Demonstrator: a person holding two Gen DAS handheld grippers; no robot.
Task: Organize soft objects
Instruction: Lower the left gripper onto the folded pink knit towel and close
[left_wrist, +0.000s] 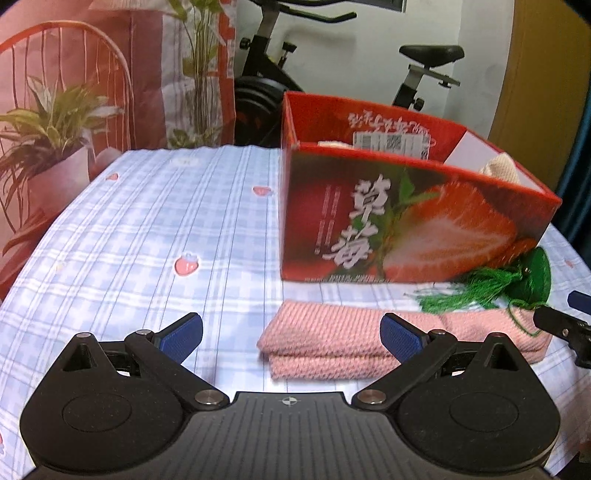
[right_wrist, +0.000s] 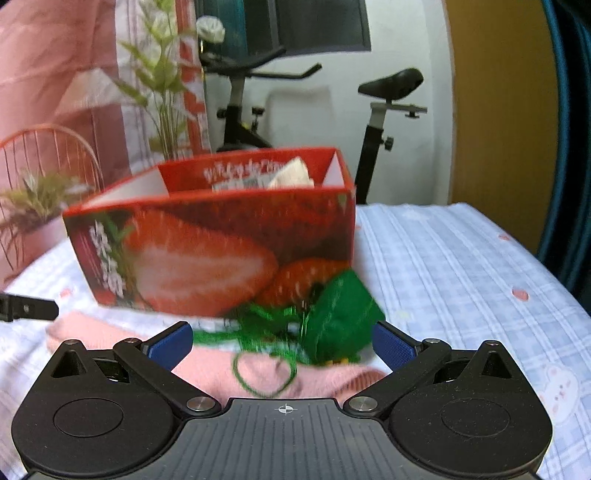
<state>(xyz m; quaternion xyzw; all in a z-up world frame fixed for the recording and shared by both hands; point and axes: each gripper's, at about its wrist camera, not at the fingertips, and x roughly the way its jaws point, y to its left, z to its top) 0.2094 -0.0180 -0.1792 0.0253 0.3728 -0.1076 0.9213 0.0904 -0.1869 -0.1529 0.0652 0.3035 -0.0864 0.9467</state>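
A folded pink knitted cloth (left_wrist: 332, 343) lies on the checked tablecloth in front of a red strawberry box (left_wrist: 399, 221). A green tasselled pouch (left_wrist: 532, 284) rests partly on the cloth's right end, against the box. My left gripper (left_wrist: 291, 336) is open just short of the cloth's left half, holding nothing. My right gripper (right_wrist: 282, 343) is open around the green pouch (right_wrist: 340, 314) and its cord, over the pink cloth (right_wrist: 258, 373). A cream knitted item (left_wrist: 498, 166) lies inside the box (right_wrist: 221, 243). The right gripper's tip (left_wrist: 554, 321) shows at the left wrist view's right edge.
The table wears a blue checked cloth with strawberry prints (left_wrist: 166, 229). Behind it stand an exercise bike (left_wrist: 280, 62), potted plants (left_wrist: 48, 129) and a red wire chair (left_wrist: 74, 55). A yellow wall panel (right_wrist: 498, 110) is at the right.
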